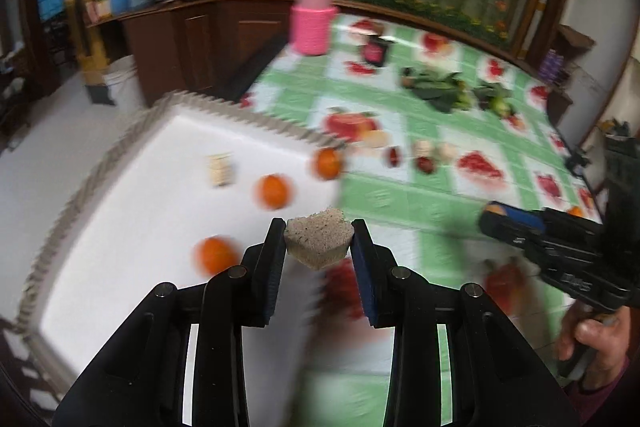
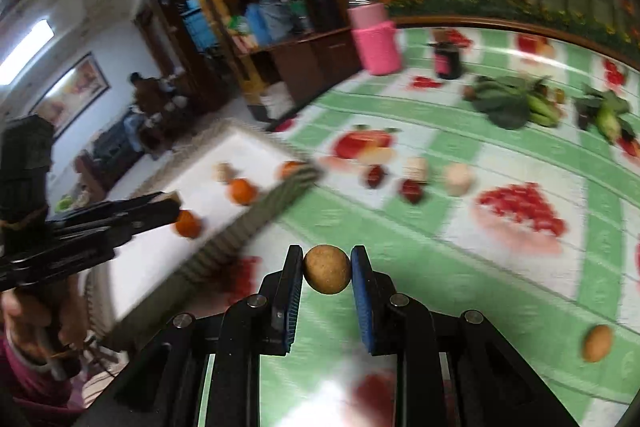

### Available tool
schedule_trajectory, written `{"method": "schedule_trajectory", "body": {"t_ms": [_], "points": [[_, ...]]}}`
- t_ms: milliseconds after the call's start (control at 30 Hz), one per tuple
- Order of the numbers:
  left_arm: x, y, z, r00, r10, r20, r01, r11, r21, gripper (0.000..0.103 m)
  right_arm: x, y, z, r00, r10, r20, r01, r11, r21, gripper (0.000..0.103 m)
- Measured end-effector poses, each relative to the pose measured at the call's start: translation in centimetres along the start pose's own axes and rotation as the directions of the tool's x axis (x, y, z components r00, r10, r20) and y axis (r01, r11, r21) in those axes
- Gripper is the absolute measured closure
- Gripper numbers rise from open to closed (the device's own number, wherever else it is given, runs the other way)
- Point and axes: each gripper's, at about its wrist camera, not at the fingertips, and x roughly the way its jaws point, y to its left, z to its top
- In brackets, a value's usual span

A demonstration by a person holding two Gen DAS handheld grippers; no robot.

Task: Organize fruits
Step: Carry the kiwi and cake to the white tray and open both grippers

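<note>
My left gripper (image 1: 319, 227) is shut on a pale speckled fruit chunk (image 1: 318, 238), held above the right edge of a white tray (image 1: 132, 187). Three oranges (image 1: 273, 191) and a small pale block (image 1: 221, 169) lie in the tray. My right gripper (image 2: 327, 253) is shut on a round brown fruit (image 2: 327, 269) above the green tablecloth (image 2: 440, 247), to the right of the tray (image 2: 224, 155). Another brown fruit (image 2: 597, 343) lies on the cloth at the right. Red fruits (image 2: 412, 190) and pale pieces (image 2: 459, 179) lie mid-table.
A pink flask (image 2: 376, 39) and a dark jar (image 2: 447, 61) stand at the table's far edge. Green leafy vegetables (image 2: 516, 101) lie at the back right. Wooden cabinets and shelves (image 2: 280, 39) stand to the left beyond the table. The view is motion-blurred.
</note>
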Motion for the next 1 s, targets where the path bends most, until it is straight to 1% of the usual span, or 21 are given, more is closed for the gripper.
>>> {"method": "schedule_trajectory", "body": {"t_ms": [67,200,300,467,567,667,767,867,1000], "points": [[-0.3,2.1,-0.5,0.999,0.030,-0.013,-0.030,0.999,-0.027,0.071,1.0,1.8,0.2,0.999,0.037,-0.010,-0.037,0.999,-0.015,0.080],[-1.2,5.0,-1.4,0.997,0.081,-0.016,-0.082,0.996,-0.048,0.071,2.6,4.9,0.9,0.997,0.073,-0.028,-0.074,0.996,-0.056,0.080],[-1.5,6.6,-1.7,0.995,0.099,-0.012,-0.100,0.993,-0.061,0.071,4.0,7.1,1.8,0.994,0.096,-0.046,-0.100,0.991,-0.094,0.080],[-0.5,8.3,-2.4,0.995,0.095,-0.037,-0.098,0.992,-0.085,0.071,6.9,9.9,3.1,0.992,0.084,-0.092,-0.099,0.981,-0.169,0.080],[0.0,8.9,-2.8,0.994,0.095,-0.049,-0.099,0.991,-0.095,0.071,8.9,11.0,3.5,0.991,0.060,-0.122,-0.085,0.974,-0.210,0.080],[0.5,9.1,-3.1,0.992,0.107,-0.061,-0.112,0.990,-0.084,0.071,10.8,11.2,3.7,0.987,0.047,-0.153,-0.081,0.971,-0.224,0.080],[0.9,9.4,-3.2,0.991,0.110,-0.071,-0.115,0.990,-0.084,0.071,12.5,11.4,3.8,0.983,0.016,-0.182,-0.062,0.967,-0.248,0.080],[1.3,9.3,-3.1,0.989,0.120,-0.080,-0.126,0.989,-0.078,0.071,13.7,11.5,3.7,0.979,0.010,-0.206,-0.064,0.965,-0.256,0.080],[1.8,9.6,-3.2,0.986,0.137,-0.099,-0.145,0.986,-0.078,0.071,14.5,11.3,3.7,0.976,0.003,-0.216,-0.060,0.964,-0.258,0.080]]}}
